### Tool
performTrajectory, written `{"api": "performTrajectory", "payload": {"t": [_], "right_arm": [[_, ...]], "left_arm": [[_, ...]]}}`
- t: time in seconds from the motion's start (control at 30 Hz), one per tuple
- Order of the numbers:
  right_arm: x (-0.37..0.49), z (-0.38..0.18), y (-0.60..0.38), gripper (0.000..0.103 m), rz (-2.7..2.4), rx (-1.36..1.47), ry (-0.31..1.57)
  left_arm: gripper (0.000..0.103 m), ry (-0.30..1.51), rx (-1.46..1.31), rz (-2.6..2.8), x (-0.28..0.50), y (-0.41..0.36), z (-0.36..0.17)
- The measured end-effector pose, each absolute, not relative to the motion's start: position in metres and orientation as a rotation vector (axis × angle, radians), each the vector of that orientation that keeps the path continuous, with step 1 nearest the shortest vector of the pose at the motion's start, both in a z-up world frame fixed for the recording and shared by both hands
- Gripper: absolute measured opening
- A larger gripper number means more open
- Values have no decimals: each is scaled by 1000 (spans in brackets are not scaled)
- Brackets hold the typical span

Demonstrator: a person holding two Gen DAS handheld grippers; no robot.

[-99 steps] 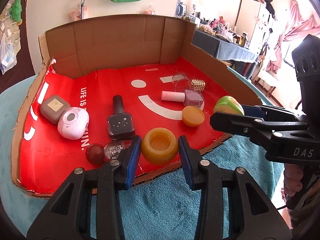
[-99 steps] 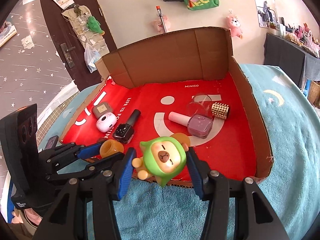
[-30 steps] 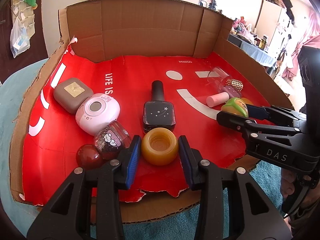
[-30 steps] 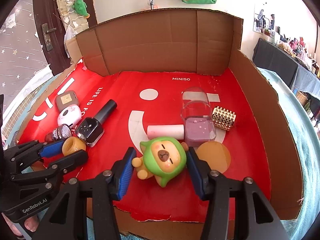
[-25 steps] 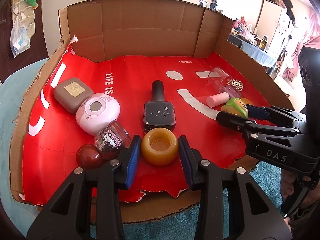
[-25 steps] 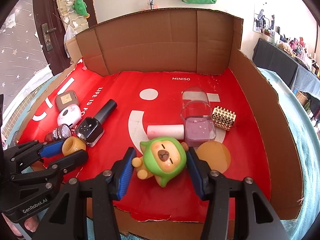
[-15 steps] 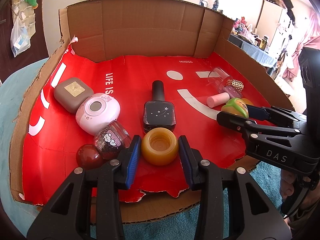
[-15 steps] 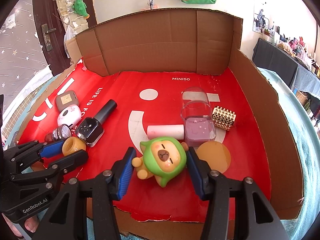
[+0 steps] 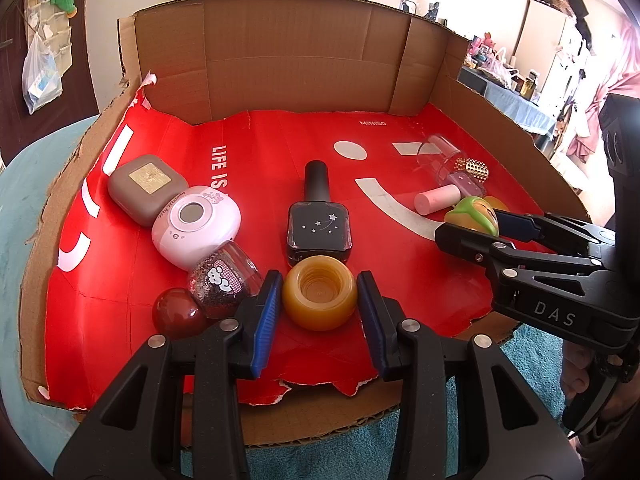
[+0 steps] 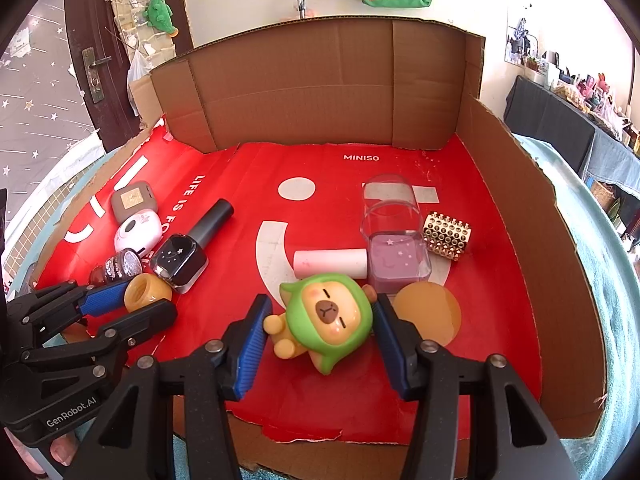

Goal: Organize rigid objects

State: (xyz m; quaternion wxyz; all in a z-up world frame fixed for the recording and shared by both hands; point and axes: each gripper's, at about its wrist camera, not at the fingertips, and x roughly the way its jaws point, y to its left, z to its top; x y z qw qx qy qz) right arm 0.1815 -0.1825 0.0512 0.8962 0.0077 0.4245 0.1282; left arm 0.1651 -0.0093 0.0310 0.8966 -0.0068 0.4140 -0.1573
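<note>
Inside cardboard tray [image 10: 528,216], red liner [image 10: 328,168], teal cloth [image 9: 400,428] beneath

"MINISO" and "LIFE IS" on the red liner [image 10: 400,160]; "DAS", "GenRobot.AI" on tongs.

An amber cup [image 9: 319,294] sits upright, mouth up, near the tray's front edge, touching the black nail polish bottle [image 9: 320,222] lying behind it. To the right, a green-hooded bear figurine [image 10: 325,316] lies tilted on its back, just beside a flat amber lid [image 10: 427,314].
</note>
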Motion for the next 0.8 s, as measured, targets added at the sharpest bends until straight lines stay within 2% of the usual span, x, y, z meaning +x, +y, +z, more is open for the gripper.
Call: {"api": "performTrajectory", "payload": {"t": [0.17, 0.27, 0.47, 0.53, 0.67, 0.73, 0.8], "right_arm": [[181, 52, -184, 54, 264, 21, 881], [180, 52, -185, 55, 263, 27, 882], [172, 62, -188, 59, 258, 28, 845], [169, 66, -189, 61, 264, 32, 835], [160, 73, -191, 63, 261, 42, 805], [156, 75, -194, 67, 261, 52, 793], [151, 78, -197, 71, 257, 63, 779]], "left_arm": [[38, 856, -8, -312, 166, -9, 31], [42, 832, -3, -307, 163, -10, 35], [58, 774, 4, -296, 152, -10, 50], [69, 755, 17, -266, 148, -9, 53], [72, 731, -3, -254, 140, -1, 63], [82, 720, -10, -243, 137, 2, 67], [86, 702, -11, -220, 132, 6, 70]]}}
